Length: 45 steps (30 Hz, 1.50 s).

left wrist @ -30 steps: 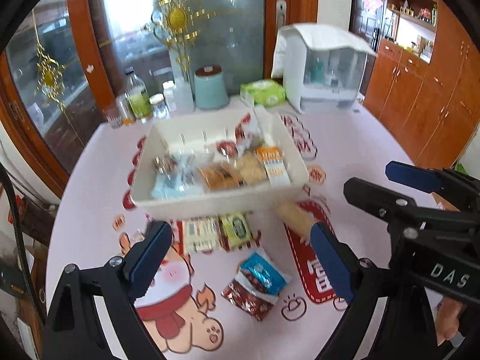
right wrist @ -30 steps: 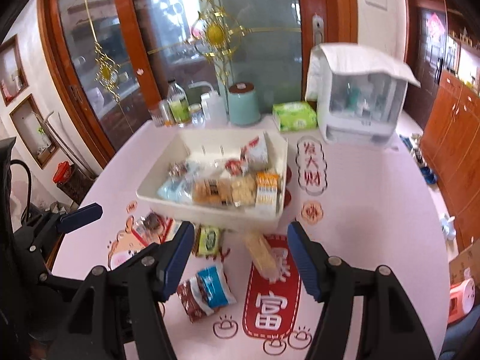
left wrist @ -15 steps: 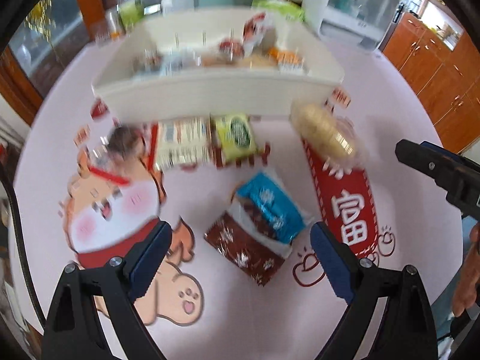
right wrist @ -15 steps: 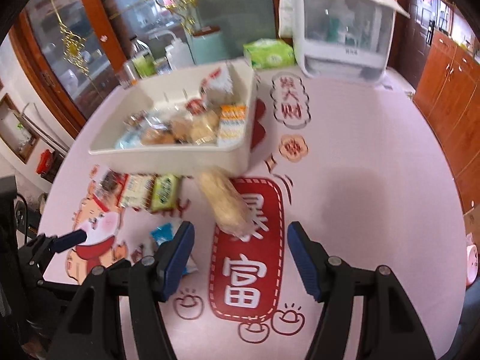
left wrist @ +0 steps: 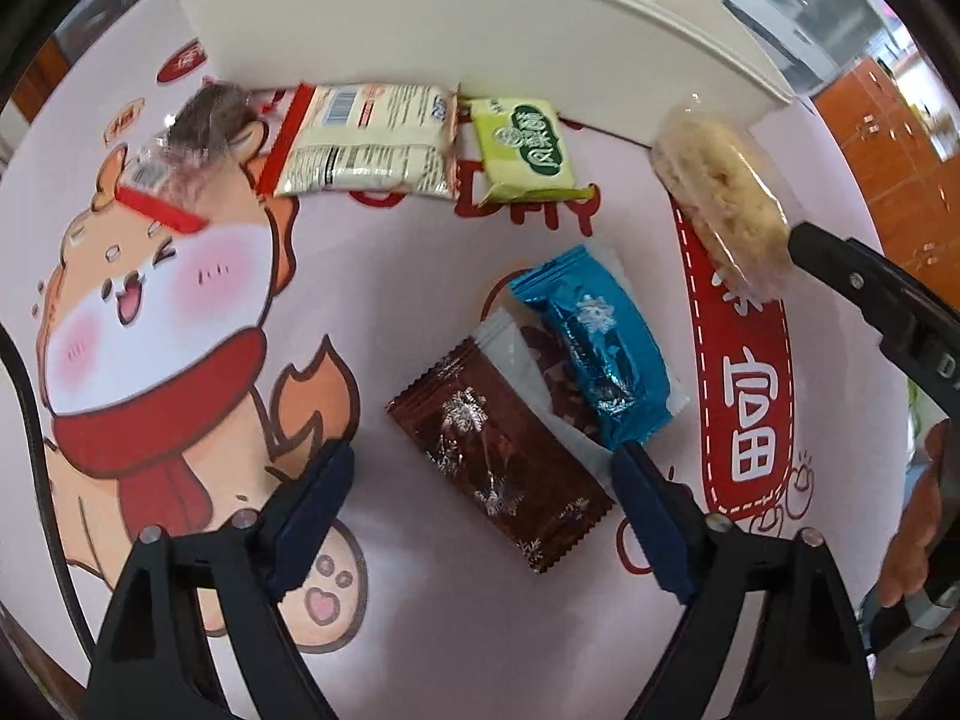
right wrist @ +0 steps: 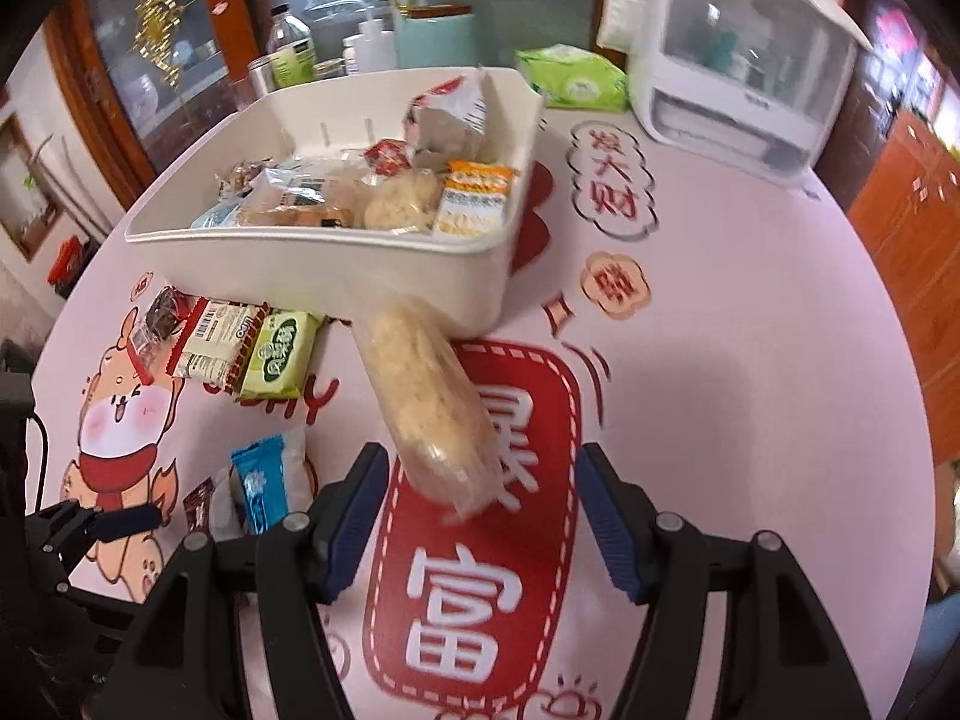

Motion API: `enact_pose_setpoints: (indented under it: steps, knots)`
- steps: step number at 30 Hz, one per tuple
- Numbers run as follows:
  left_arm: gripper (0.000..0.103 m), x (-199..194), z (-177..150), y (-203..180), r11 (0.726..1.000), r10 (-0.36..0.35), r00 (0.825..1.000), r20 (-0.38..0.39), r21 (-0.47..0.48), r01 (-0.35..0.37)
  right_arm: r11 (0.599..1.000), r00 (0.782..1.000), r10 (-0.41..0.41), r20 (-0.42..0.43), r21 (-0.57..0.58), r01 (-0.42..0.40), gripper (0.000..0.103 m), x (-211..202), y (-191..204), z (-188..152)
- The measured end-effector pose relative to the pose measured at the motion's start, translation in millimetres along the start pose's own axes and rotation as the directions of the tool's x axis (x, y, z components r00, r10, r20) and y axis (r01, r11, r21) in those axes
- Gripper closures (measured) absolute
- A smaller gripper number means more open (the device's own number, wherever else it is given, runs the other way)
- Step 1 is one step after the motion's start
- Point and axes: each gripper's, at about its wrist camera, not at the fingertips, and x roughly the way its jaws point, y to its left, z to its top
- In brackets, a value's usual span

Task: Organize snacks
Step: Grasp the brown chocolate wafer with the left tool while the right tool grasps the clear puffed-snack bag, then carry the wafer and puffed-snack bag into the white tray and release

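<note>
1. Judging by the layout, the sorting is partly done: the white bin already holds a heap of wrapped snacks, while six packets lie loose on the surface in front of it.
2. Left out are a brown packet under a blue packet, a green packet, a cream packet, a dark clear-wrapped snack and a long rice-puff roll.
3. Left tongs have just been closing yet grip nothing; they straddle the brown packet.
4. Right tongs hang released, the roll's near end between them, untouched.
5. Only the right view shows the bin's contents; only the left shows the brown packet whole.
</note>
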Motion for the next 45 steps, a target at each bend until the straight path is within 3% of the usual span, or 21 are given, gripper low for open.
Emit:
enact_pose_setpoints:
  steps: [4,6,7,9,12,20,27,36,40,45]
  knots:
    - [0.032,2,2,-1,1.0,-0.003,1.0,0.025,-0.014,0.003,0.997,0.999,-0.032,0.006,-0.069,0.032,0.038,15,14,11]
    - [0.047,2,3,-6,1.0,-0.004,0.999,0.034,-0.009,0.005,0.994,0.999,-0.038,0.005,-0.098,0.039,0.04,23,19,13]
    - [0.05,1,4,-9,1.0,-0.006,0.999,0.037,-0.003,0.006,0.993,0.999,-0.039,-0.004,-0.116,0.038,0.044,28,22,13]
    - [0.061,-1,2,-10,1.0,-0.025,0.999,0.049,-0.006,0.026,0.992,0.999,-0.007,-0.04,-0.126,0.002,0.067,37,25,12]
    - [0.066,-3,-4,-8,0.999,-0.035,0.997,0.073,-0.001,0.035,0.993,0.999,0.001,-0.033,-0.121,-0.005,0.071,38,27,7]
    - [0.069,-21,-19,11,0.999,-0.035,0.993,0.11,-0.028,0.038,0.995,0.996,0.09,-0.021,-0.039,-0.09,0.073,19,23,-8]
    - [0.069,-65,-24,11,0.999,-0.041,0.98,0.193,0.007,0.04,0.983,0.984,0.175,0.025,0.058,-0.177,0.074,-18,19,-23]
    - [0.069,-118,-16,1,0.997,-0.076,0.952,0.296,0.05,0.064,0.959,0.964,0.253,0.082,0.108,-0.261,0.074,-64,24,-29]
    - [0.069,-142,-5,-5,0.995,-0.087,0.937,0.339,0.079,0.064,0.951,0.952,0.277,0.128,0.103,-0.29,0.074,-85,26,-18]
    - [0.069,-180,21,-12,0.991,-0.081,0.905,0.417,0.129,0.03,0.947,0.933,0.291,0.213,0.076,-0.313,0.074,-119,28,9]
